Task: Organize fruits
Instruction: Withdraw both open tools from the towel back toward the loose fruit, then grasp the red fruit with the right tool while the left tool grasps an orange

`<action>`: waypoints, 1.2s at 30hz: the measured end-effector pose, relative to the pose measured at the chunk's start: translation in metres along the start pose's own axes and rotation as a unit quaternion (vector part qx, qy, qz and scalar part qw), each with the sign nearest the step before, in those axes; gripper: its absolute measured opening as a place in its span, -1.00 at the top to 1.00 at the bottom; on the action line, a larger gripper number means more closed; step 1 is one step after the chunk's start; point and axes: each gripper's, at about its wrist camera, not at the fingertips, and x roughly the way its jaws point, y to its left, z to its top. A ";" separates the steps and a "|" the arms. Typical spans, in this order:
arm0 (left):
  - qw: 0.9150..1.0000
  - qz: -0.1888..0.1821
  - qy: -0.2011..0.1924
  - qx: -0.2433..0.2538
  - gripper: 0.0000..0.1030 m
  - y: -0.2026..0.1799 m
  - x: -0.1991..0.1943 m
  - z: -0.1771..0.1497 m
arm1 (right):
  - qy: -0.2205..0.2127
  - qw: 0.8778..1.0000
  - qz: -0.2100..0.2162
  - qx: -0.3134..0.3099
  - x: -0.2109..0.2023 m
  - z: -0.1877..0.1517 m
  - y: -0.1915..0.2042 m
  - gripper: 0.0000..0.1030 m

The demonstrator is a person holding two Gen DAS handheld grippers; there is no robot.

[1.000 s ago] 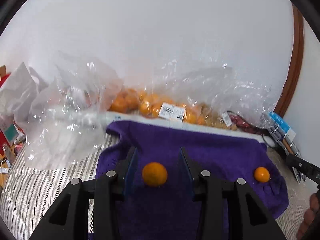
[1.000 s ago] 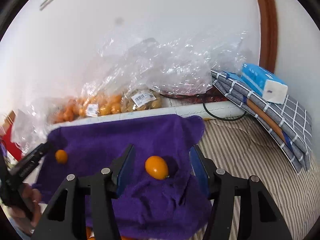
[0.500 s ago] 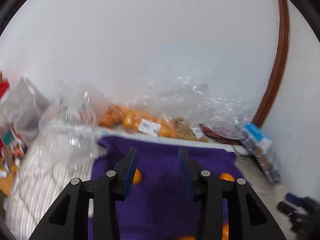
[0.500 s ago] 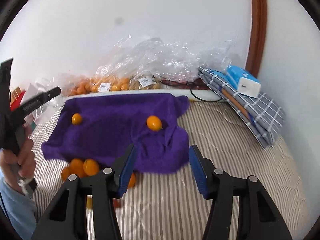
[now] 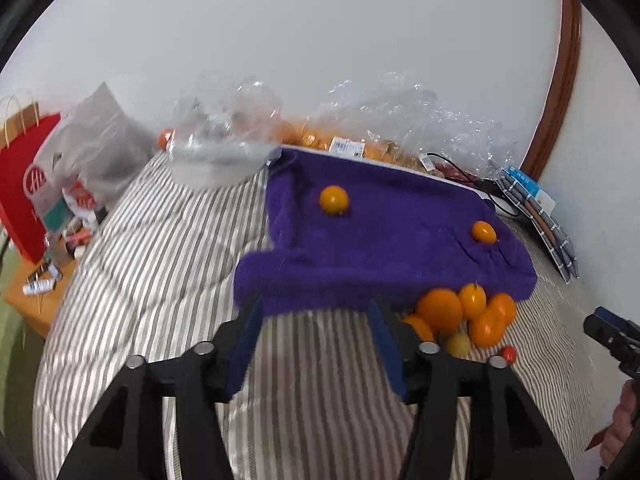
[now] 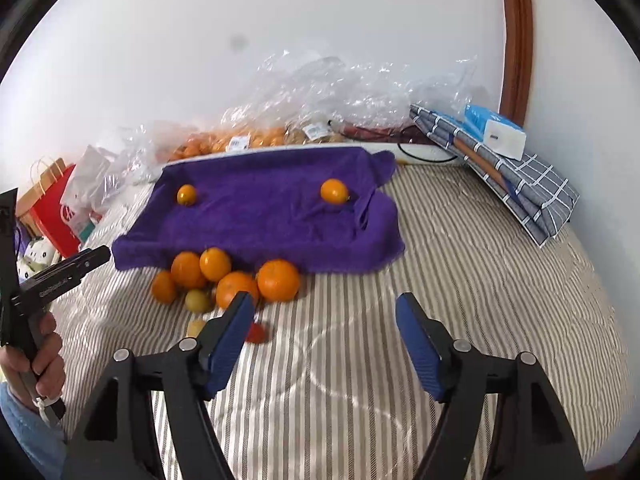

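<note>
Two oranges sit near the purple towel's far corners.
Left gripper and right gripper hover over bare striped bedding, fingers apart.

Striped bed; purple towel; oranges.

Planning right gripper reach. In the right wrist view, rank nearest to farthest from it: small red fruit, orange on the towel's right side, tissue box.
1. small red fruit, beside the left finger.
2. orange, on the purple towel, mid-scene.
3. tissue box, far right, by the wall.
</note>
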 end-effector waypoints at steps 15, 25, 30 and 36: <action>0.998 -0.056 -0.008 -0.031 -0.16 0.031 -0.004 -0.036 | 0.023 1.000 0.013 -0.007 0.029 -0.022 0.012 -0.44; 0.999 -0.038 0.023 -0.030 -0.16 0.030 0.006 -0.038 | 0.027 0.997 0.066 -0.015 0.052 -0.021 0.035 -0.11; 0.999 -0.037 0.020 -0.031 -0.16 0.031 0.005 -0.038 | 0.044 0.996 0.070 -0.027 0.066 -0.025 0.048 0.15; 0.998 -0.039 0.026 -0.033 -0.16 0.033 0.008 -0.037 | 0.059 0.996 0.066 -0.028 0.080 -0.028 0.050 0.23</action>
